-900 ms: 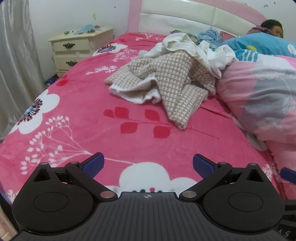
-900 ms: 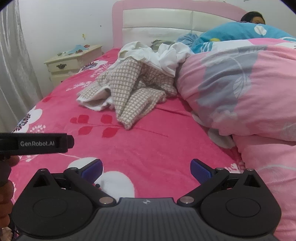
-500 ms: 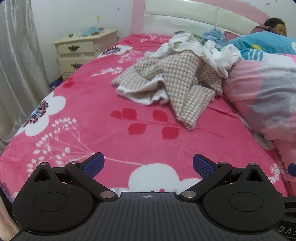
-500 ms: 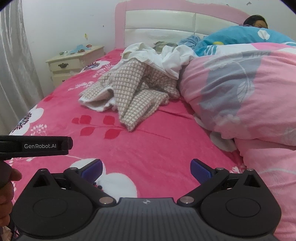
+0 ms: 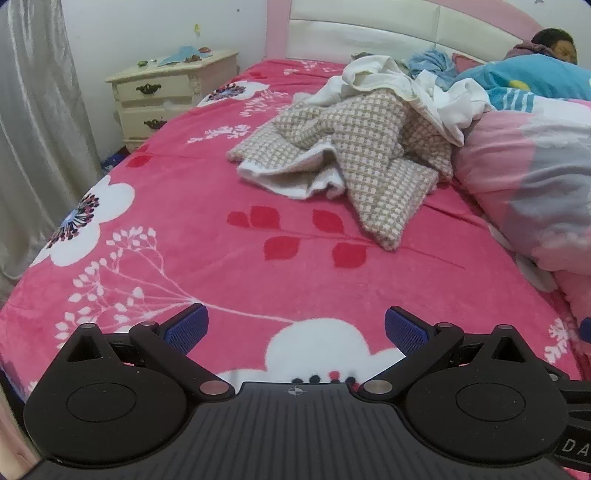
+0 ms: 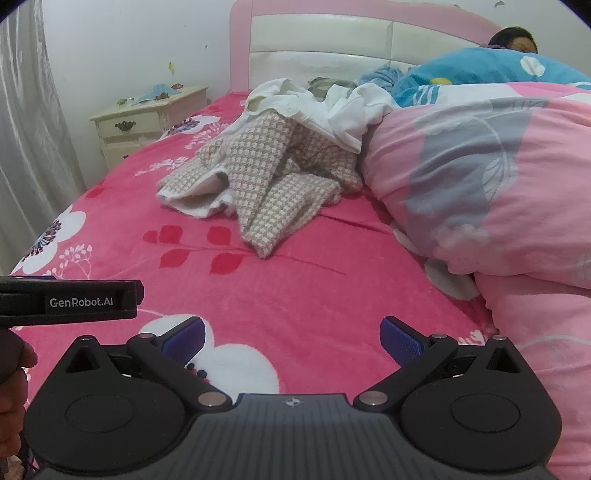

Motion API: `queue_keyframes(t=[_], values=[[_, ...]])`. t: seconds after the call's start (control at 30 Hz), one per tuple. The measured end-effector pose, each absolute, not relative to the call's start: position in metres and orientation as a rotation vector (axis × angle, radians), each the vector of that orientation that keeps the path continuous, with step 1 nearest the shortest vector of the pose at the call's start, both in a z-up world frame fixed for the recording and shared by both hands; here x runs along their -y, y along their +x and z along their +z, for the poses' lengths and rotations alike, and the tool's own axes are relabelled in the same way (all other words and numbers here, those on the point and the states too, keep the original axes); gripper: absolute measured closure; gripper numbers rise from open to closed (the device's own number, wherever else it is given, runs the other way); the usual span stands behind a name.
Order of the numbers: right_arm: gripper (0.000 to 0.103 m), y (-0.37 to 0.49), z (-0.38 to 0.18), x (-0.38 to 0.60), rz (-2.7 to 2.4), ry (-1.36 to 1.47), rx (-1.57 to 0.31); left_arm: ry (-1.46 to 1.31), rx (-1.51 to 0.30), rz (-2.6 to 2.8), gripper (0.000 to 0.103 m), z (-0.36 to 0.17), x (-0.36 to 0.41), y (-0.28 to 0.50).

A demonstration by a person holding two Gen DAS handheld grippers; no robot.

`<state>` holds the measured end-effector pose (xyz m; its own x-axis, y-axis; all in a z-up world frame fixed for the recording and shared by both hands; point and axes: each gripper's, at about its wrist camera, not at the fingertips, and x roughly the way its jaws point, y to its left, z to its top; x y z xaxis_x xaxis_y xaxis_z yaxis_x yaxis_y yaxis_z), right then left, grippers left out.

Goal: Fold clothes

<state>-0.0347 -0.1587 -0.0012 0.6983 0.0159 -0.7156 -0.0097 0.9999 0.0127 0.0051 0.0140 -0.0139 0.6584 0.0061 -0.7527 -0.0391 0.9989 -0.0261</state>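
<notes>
Left wrist view shows the left gripper [image 5: 293, 328] with its 2 blue-padded fingers spread wide and holding nothing, hovering over the near end of a pink floral bedspread [image 5: 207, 236]. Ahead of it and a little to its right, well apart from the fingertips, lies a crumpled beige checked garment [image 5: 369, 155], with a rumpled white garment [image 5: 413, 86] draped over its far side. A pink quilt [image 5: 532, 184] rises to the right of the heap, touching it, and a person's head [image 5: 556, 44] shows at the far right by the headboard [image 5: 369, 29]. A cream nightstand [image 5: 173, 92] stands far ahead on the left.

Right wrist view shows the right gripper [image 6: 291, 334] likewise spread wide and empty above the bedspread, the checked garment [image 6: 266, 177] ahead and slightly left, well apart. The left gripper's body, marked GenRobot.AI, juts in just beside it on its left.
</notes>
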Motion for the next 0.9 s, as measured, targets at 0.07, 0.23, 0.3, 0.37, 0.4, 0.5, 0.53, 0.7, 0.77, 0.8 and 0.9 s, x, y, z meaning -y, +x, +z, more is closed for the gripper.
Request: queue_keyframes(t=[0.07, 0.23, 0.3, 0.37, 0.4, 0.5, 0.53, 0.7, 0.77, 0.8, 0.9], values=[[0.0, -0.0345, -0.0012, 0.1582, 0.013, 0.009, -0.8, -0.036, -0.851, 0.032, 0.0, -0.0137, -0.0144, 0.0051], [0.0, -0.0348, -0.0011, 0.1565, 0.014, 0.008, -0.8, -0.027, -0.854, 0.035, 0.0, -0.0138, -0.0156, 0.0051], [0.0, -0.0348, -0.001, 0.1559, 0.014, 0.007, -0.8, -0.027, -0.858, 0.035, 0.0, -0.0141, -0.0161, 0.0053], [0.0, -0.0347, -0.001, 0.1554, 0.014, 0.006, -0.801, -0.027, -0.862, 0.036, 0.0, -0.0144, -0.0166, 0.0056], [0.0, -0.0347, -0.0011, 0.1552, 0.014, 0.006, -0.801, -0.027, -0.862, 0.037, 0.0, -0.0145, -0.0167, 0.0055], [0.0, -0.0345, -0.0009, 0.1551, 0.013, 0.007, -0.801, -0.023, -0.86, 0.039, 0.0, -0.0145, -0.0163, 0.005], [0.0, -0.0346, -0.0011, 0.155, 0.012, 0.007, -0.801, -0.022, -0.86, 0.04, 0.0, -0.0145, -0.0162, 0.0049], [0.0, -0.0356, -0.0009, 0.1549, 0.01, 0.01, -0.803, -0.021, -0.862, 0.042, 0.0, -0.0151, -0.016, 0.0051], [0.0, -0.0359, -0.0012, 0.1542, 0.012, 0.009, -0.805, -0.02, -0.864, 0.042, 0.0, -0.0154, -0.0156, 0.0051], [0.0, -0.0359, -0.0012, 0.1542, 0.012, 0.009, -0.805, -0.019, -0.864, 0.042, 0.0, -0.0155, -0.0157, 0.0052], [0.0, -0.0361, -0.0013, 0.154, 0.012, 0.007, -0.806, -0.02, -0.865, 0.047, 0.0, -0.0157, -0.0161, 0.0054]])
